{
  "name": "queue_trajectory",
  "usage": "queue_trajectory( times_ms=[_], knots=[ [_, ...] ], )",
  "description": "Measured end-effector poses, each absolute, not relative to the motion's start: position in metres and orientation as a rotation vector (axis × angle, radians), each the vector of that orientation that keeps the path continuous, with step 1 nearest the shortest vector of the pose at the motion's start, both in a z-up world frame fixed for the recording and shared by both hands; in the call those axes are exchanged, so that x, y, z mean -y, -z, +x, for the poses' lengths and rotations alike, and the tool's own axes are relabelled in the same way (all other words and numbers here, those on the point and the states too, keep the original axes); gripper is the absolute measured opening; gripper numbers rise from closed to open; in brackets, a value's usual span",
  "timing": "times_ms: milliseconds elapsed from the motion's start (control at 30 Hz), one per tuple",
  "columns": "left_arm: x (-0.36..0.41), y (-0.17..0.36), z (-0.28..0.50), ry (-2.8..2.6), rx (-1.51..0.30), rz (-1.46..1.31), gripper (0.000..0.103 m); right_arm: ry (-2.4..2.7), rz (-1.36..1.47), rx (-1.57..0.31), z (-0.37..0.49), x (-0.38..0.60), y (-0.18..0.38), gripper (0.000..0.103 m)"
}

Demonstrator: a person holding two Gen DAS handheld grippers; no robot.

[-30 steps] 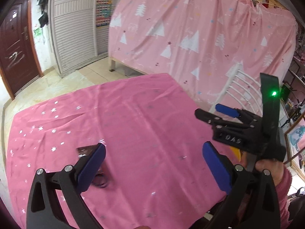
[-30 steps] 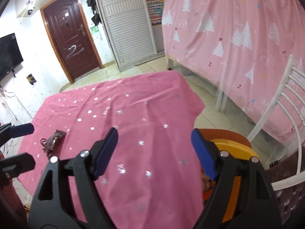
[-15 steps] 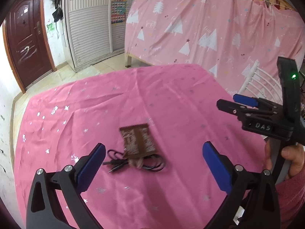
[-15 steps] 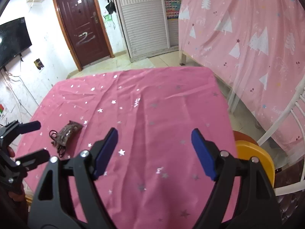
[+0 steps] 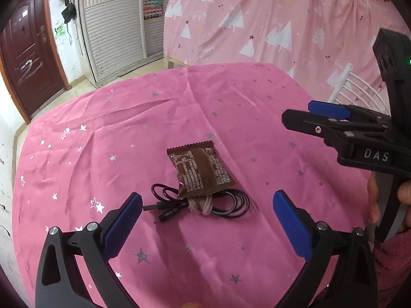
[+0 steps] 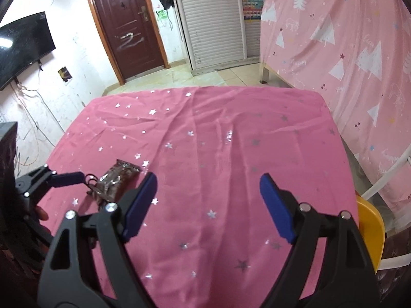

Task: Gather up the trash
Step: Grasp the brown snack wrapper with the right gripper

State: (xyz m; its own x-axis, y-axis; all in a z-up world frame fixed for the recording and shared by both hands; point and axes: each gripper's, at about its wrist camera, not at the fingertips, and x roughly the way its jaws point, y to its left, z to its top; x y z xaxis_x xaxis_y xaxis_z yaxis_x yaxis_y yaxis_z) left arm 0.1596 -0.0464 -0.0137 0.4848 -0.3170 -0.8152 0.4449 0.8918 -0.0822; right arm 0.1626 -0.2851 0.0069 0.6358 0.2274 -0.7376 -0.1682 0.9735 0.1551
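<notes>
Approach step: left tongs (image 5: 207,220) spread, empty, wrapper (image 5: 201,170) at twelve o'clock on the worktop (image 5: 128,128), overlapping a cable (image 5: 231,202). Right tongs (image 6: 208,205) spread, empty. Next: pinch only the wrapper.

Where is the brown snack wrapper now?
In the left wrist view the brown snack wrapper lies mid-table on the pink tablecloth, its near end over a coiled black cable.

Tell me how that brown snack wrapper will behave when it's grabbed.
The brown wrapper looks crinkled and flat, so it's probably light and floppy, likely to buckle when pinched. Its glossy film may be slippery. Its near edge rests on the coiled black cable, which might shift or drag along.
</notes>
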Motion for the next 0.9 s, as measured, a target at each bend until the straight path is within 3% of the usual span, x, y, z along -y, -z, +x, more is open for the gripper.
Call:
queue_trajectory(
  times_ms=[100, 167, 900],
  knots=[
    [0.048, 0.018, 0.164, 0.468, -0.970, 0.137, 0.090, -0.232, 0.065, -0.854, 0.162, 0.279, -0.007, 0.079],
    [0.049, 0.020, 0.165, 0.459, -0.976, 0.142, 0.077, -0.237, 0.060, -0.856, 0.163, 0.276, -0.007, 0.079],
    [0.002, 0.008, 0.126, 0.438, -0.911, 0.093, 0.071, -0.414, -0.012, -0.903, 0.164, 0.197, 0.002, 0.079]
  ],
)
